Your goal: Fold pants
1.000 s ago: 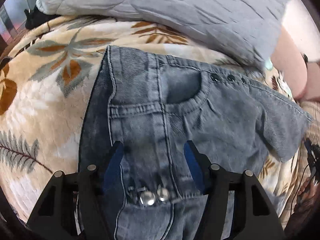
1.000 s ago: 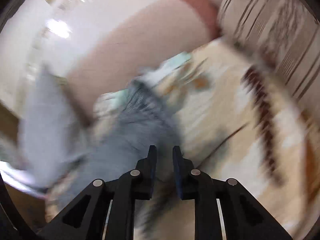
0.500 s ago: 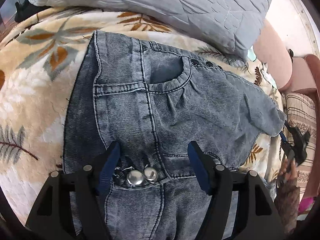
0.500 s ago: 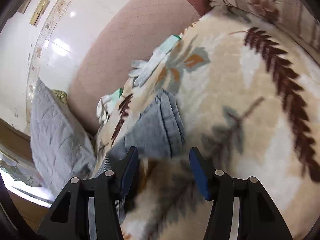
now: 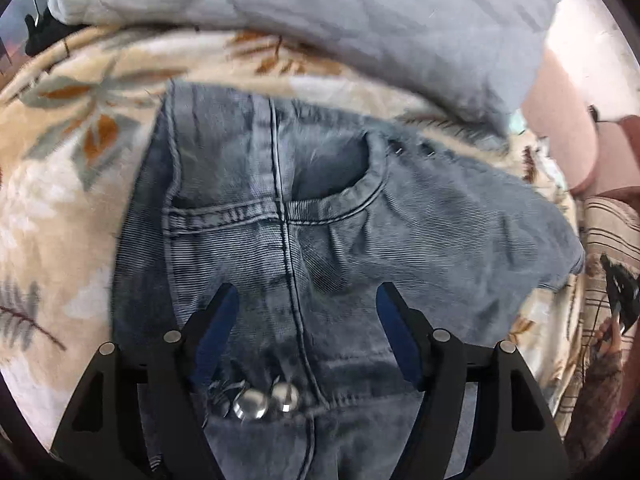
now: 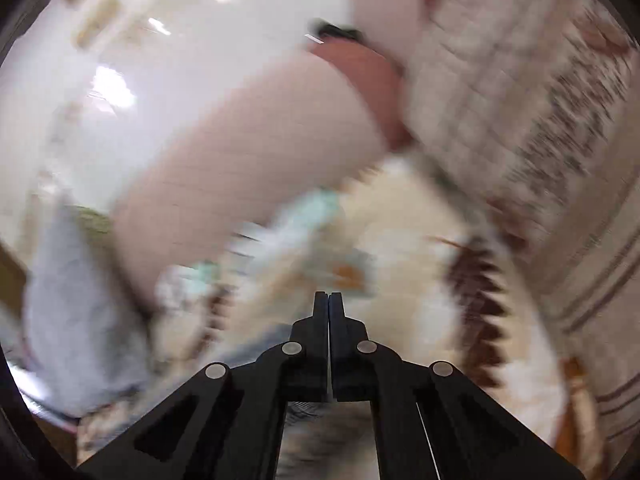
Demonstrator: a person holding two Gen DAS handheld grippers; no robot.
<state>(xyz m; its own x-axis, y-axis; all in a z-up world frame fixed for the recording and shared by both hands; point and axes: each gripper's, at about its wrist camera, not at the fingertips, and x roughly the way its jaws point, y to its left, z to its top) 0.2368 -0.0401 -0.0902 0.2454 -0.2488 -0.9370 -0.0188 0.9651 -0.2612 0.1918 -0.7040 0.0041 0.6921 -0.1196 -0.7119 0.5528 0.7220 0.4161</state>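
Note:
Blue-grey denim pants (image 5: 328,208) lie on the leaf-print blanket (image 5: 60,184), waistband and pocket uppermost, metal buttons (image 5: 260,400) near the bottom of the left wrist view. My left gripper (image 5: 306,300) points down over the seam, open, its blue pads spread on either side and the denim lying under them. The short leg hem (image 5: 560,264) lies to the right. Beyond it, at the frame's edge, a hand holds my right gripper (image 5: 618,292) apart from the cloth. In the blurred right wrist view, the right gripper (image 6: 329,298) is closing to shut with nothing between its jaws.
A grey quilted pillow (image 5: 360,12) lies behind the pants. A pink bolster (image 6: 240,152) and a striped cushion (image 6: 520,120) bound the right side. Light glove-like items (image 6: 312,208) lie by the bolster.
The right gripper opened by the leg hem, then drew away from it and shut empty; its view swung and blurred. The left gripper's jaws widened slightly over the denim.

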